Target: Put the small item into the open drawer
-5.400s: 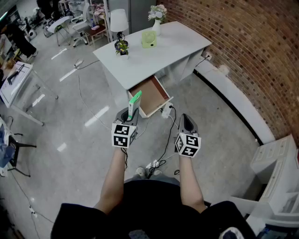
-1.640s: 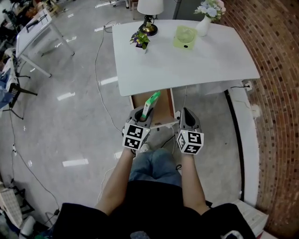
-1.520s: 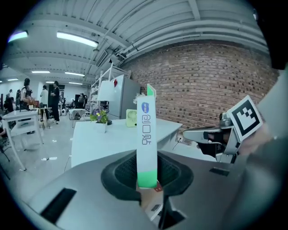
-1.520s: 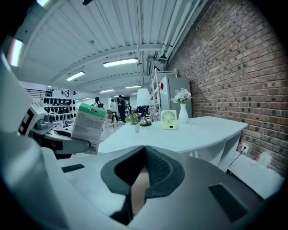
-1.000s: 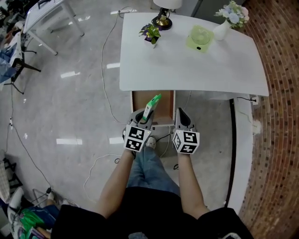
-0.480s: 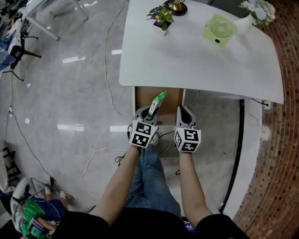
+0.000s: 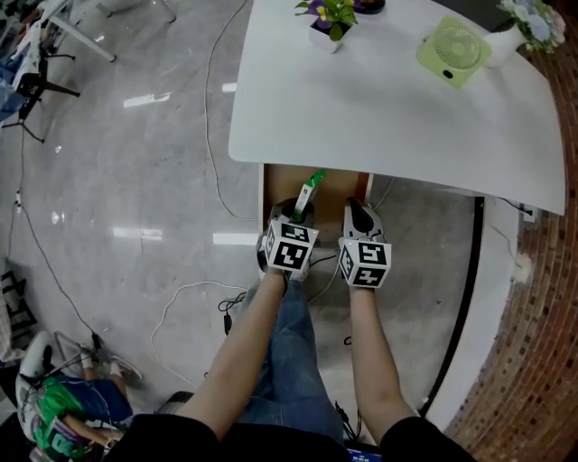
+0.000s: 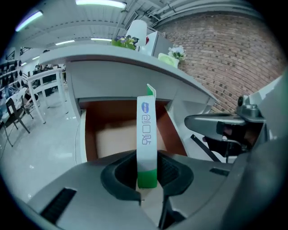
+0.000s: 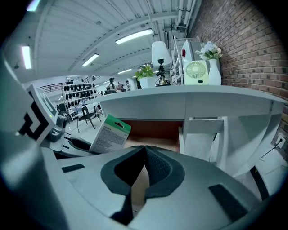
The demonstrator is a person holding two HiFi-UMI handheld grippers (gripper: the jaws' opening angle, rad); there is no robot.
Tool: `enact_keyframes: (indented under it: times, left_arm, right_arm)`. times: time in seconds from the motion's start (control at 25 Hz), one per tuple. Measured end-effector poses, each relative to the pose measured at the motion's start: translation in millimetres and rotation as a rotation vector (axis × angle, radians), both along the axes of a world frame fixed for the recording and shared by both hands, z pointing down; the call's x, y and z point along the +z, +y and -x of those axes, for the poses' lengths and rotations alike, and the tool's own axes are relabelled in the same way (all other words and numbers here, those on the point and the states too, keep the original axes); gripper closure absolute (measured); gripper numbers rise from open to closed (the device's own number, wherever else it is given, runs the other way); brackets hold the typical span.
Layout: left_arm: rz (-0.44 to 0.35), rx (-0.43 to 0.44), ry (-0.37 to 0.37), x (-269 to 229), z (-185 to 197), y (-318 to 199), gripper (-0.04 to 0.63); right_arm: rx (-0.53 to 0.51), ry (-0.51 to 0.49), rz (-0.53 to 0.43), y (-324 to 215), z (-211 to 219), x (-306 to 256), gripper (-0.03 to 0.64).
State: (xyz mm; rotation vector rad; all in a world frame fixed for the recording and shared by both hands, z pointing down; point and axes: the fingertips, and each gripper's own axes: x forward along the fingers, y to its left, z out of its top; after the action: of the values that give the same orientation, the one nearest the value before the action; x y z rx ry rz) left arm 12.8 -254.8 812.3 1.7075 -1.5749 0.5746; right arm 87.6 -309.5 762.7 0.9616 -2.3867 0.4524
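Observation:
A small white and green box (image 7: 310, 193) stands upright in my left gripper (image 7: 296, 217), which is shut on its green lower end. In the left gripper view the box (image 8: 146, 130) rises between the pads of the left gripper (image 8: 146, 174), right in front of the open drawer (image 8: 112, 134). The drawer (image 7: 334, 191), brown inside, sticks out from under the white desk (image 7: 379, 108). My right gripper (image 7: 358, 215) hangs beside the left one, at the drawer's right front. In its own view the right gripper (image 9: 144, 148) is shut with nothing in it, and the box (image 9: 110, 133) shows to its left.
On the desk stand a potted plant (image 7: 332, 16), a green fan (image 7: 454, 50) and a vase of flowers (image 7: 533, 18). Cables (image 7: 194, 298) trail over the grey floor at the left. A brick wall (image 7: 542, 361) runs along the right. The person's legs are below the grippers.
Both grippers have sunk and moved in toward the drawer, and the box now stands over its front part. The left gripper's hold on the box is unchanged.

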Motion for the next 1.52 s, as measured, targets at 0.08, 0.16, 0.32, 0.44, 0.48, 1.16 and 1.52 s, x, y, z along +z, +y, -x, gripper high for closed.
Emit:
enact_keyframes:
  times: [0.08, 0.16, 0.32, 0.44, 0.48, 1.16, 1.52]
  left_arm:
    - [0.029, -0.016, -0.004, 13, 1, -2, 0.511]
    - [0.053, -0.029, -0.014, 25, 3, -3, 0.511]
    - [0.101, -0.048, -0.021, 51, 5, -9, 0.511]
    - [0.136, -0.043, -0.028, 68, 5, -15, 0.509]
    - [0.145, -0.043, -0.031, 72, 6, -16, 0.509]
    - [0.244, 0.011, -0.023, 110, 7, -27, 0.497]
    - [0.114, -0.026, 0.025, 84, 7, -36, 0.323]
  right_arm:
    - [-0.003, 0.005, 0.007, -3, -1, 9, 0.615]
    - [-0.009, 0.007, 0.014, -4, 0, 16, 0.617]
    - [-0.022, 0.009, 0.021, -8, 3, 29, 0.617]
    - [-0.022, 0.005, 0.025, -12, 4, 36, 0.616]
    - [-0.023, 0.003, 0.026, -12, 5, 38, 0.615]
    - [-0.034, 0.014, 0.023, -13, 7, 48, 0.615]
    - [-0.012, -0.005, 0.016, -17, 6, 41, 0.615]
